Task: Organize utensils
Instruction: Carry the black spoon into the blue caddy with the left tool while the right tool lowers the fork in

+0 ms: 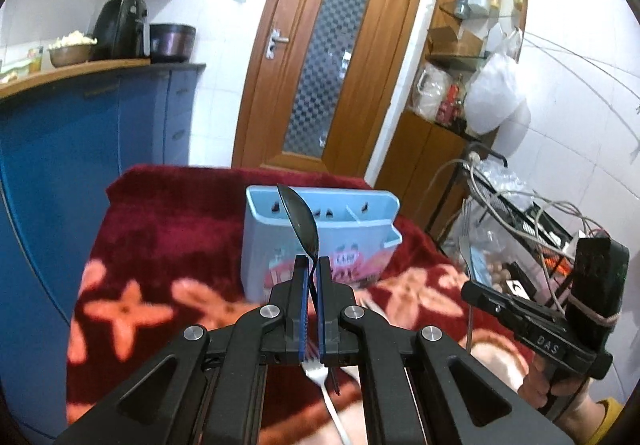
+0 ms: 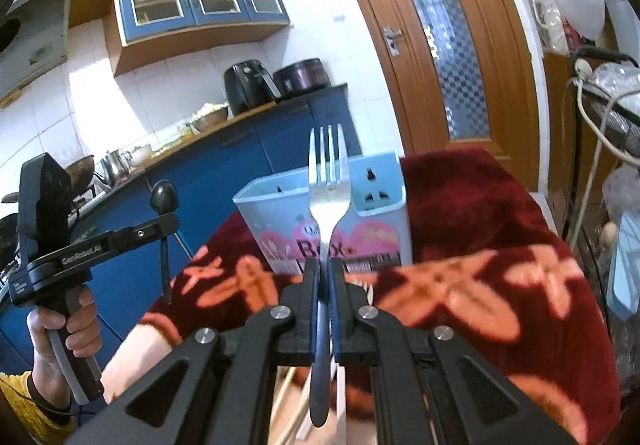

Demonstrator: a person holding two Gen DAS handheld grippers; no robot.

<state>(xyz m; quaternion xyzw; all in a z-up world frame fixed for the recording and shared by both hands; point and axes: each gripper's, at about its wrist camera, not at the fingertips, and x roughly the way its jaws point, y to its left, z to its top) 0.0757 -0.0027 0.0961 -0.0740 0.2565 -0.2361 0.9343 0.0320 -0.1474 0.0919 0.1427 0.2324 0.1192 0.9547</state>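
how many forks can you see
2: one fork clamped upright in the right gripper, another fork lying on the cloth under the left gripper. More may be hidden.

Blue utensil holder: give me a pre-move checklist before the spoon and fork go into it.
1. Left gripper clamped on the black spoon: ok, bowl up.
2. Right gripper clamped on the fork: ok, tines up.
3. Blue utensil holder upright on the red blanket, open top facing up: ok.
4. Compartments free to take them: cannot tell, the inside is mostly hidden.
5. Utensils turned handle-down for insertion: not ok, both handles run back through the jaws.
6. Loose fork on the blanket under the left gripper out of the way: ok.
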